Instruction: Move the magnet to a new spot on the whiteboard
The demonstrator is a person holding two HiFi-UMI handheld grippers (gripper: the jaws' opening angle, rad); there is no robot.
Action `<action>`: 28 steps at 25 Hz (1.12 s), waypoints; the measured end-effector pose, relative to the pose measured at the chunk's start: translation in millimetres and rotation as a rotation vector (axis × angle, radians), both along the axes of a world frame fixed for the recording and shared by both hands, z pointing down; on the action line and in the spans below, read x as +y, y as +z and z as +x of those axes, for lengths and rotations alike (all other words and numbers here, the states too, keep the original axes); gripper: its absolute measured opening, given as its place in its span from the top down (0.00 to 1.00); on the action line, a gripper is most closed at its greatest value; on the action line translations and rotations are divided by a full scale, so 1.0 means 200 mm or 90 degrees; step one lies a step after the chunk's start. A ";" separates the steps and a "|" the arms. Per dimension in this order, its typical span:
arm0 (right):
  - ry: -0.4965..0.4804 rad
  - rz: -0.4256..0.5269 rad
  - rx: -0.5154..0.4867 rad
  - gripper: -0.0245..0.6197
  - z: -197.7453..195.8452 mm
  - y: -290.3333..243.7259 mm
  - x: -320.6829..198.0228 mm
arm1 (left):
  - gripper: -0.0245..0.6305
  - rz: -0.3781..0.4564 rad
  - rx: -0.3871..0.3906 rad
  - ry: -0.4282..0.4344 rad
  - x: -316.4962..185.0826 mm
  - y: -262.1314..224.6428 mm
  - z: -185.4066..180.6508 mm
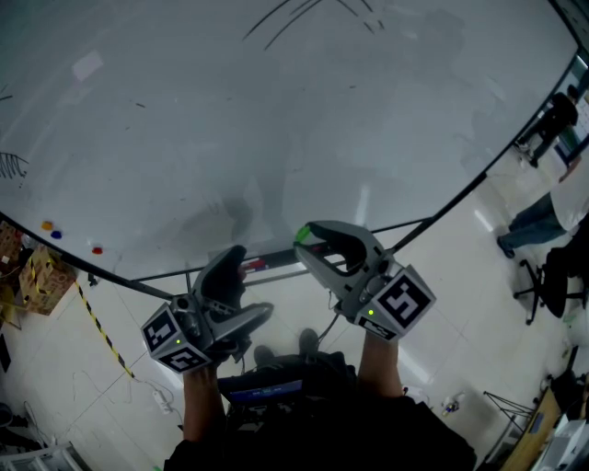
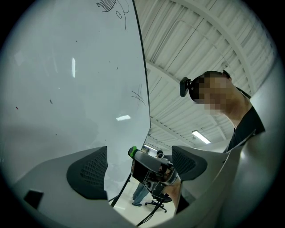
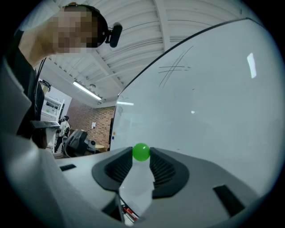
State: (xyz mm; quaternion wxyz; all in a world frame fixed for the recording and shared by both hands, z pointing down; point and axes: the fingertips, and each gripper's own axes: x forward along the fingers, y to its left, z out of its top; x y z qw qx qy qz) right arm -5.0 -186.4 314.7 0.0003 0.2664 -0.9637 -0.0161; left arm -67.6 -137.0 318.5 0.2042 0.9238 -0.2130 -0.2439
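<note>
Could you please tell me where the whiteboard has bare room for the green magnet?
The whiteboard is bare across its broad middle, from the pen strokes at its top down to its lower edge. Its lower left corner is busier: three small magnets sit there, below a scribble. The right gripper holds the green magnet.

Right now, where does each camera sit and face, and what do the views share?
Head view: on the head, steeply down at the whiteboard; forearms, left gripper and right gripper show.
Left gripper view: rides that gripper, along its open jaws toward the right gripper; the person's torso shows.
Right gripper view: rides that gripper, along jaws shut on the green magnet, whiteboard beyond; the torso shows too.
Shared: all three show the whiteboard and green magnet.
</note>
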 end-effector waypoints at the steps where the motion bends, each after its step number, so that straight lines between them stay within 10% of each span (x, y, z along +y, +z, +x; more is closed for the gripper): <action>1: 0.008 0.001 0.002 0.73 0.00 0.00 -0.01 | 0.28 -0.002 0.003 -0.001 0.00 0.00 0.00; 28: 0.249 0.060 0.106 0.73 -0.07 0.12 -0.44 | 0.28 -0.018 0.025 -0.035 -0.06 0.02 -0.11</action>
